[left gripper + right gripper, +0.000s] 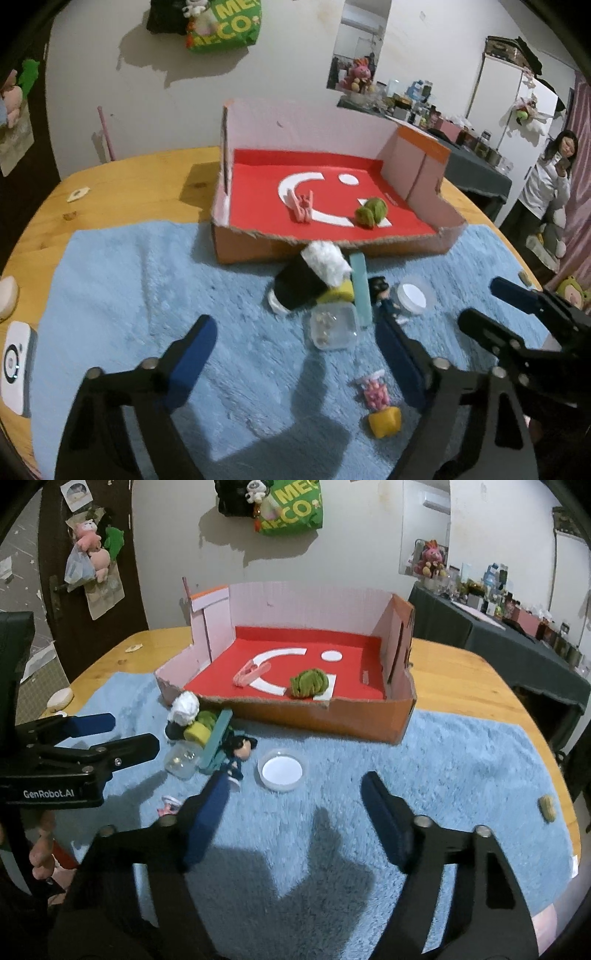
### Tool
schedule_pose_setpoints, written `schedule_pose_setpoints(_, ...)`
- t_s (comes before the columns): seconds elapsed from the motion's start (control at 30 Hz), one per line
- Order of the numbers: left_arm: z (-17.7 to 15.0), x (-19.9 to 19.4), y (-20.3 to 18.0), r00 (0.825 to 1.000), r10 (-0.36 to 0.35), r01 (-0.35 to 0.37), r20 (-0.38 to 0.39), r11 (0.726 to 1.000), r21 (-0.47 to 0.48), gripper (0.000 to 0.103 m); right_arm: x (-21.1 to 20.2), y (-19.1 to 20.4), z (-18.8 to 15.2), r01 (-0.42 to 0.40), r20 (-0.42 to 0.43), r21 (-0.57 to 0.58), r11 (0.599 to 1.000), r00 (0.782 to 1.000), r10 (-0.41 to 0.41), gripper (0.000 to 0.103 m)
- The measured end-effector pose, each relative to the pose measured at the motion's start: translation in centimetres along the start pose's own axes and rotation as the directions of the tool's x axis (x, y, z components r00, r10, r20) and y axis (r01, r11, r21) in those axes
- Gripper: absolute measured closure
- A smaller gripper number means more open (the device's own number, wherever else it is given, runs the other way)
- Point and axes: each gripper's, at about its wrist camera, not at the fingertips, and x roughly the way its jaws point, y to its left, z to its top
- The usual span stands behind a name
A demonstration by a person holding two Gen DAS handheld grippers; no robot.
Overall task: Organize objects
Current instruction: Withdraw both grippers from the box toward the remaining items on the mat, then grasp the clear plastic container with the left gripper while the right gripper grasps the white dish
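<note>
Left wrist view: the left gripper (295, 354) hangs over the blue mat (129, 295), jaws apart, nothing between them. Just ahead of its right finger lie a pink trinket (376, 393) and a yellow piece (386, 422); farther ahead sits a clear container (334, 326), then a black-and-white plush (310, 280) against the cardboard box (332, 247). Inside the box rest a pink clothespin (303, 206) and a green ball (370, 211). The right gripper (295, 812) also stands open and empty; a round lid (282, 770) lies just beyond it.
</note>
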Motion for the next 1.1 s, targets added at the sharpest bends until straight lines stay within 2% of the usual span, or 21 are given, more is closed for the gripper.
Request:
schedule_pose_setpoints(0.07, -0.3, 0.4, -0.3, 1.0, -0.01, 0.01, -0.012, 1.0, 0.006, 0.025, 0.4, -0.1, -0.2, -0.001, -0.009, 0.001, 1.0, 1.0, 0.001, 0.044)
schedule_pose_setpoints(0.27, -0.9, 1.8, -1.0, 0.999, -0.027, 0.027, -0.046, 0.999, 0.019, 0.029, 2.2, -0.2, -0.4, -0.003, -0.041, -0.002, 1.0, 0.999, 0.003, 0.045)
schedule_pose_setpoints(0.47, -1.0, 3.0, -1.0, 0.996, -0.035, 0.037, -0.076, 0.999, 0.024, 0.042, 3.9, -0.6, -0.4, -0.01, -0.068, 0.005, 1.0, 0.998, 0.01, 0.045)
schedule_pose_setpoints(0.7, -0.8, 3.3, -1.2, 0.997, -0.037, 0.039, -0.07, 0.999, 0.033, 0.048, 5.3, -0.4, -0.2, -0.028, -0.086, 0.001, 1.0, 0.996, 0.028, 0.049)
schedule_pose_setpoints(0.87, -0.6, 3.5, -1.2, 0.996, -0.049, 0.051, -0.069, 0.998, 0.031, 0.06, 6.1, -0.1, 0.2, -0.039, -0.092, -0.007, 0.999, 0.995, 0.038, 0.056)
schedule_pose_setpoints(0.97, -0.5, 3.5, -1.2, 0.996, -0.055, 0.057, -0.067, 0.998, 0.032, 0.061, 6.5, 0.1, 0.4, -0.04, -0.092, -0.009, 0.999, 0.995, 0.039, 0.064)
schedule_pose_setpoints(1.1, -0.5, 3.4, -1.0, 0.995, -0.077, 0.078, -0.063, 0.997, 0.02, 0.061, 6.5, 0.2, 0.5, -0.048, -0.094, -0.013, 0.999, 0.994, 0.047, 0.064)
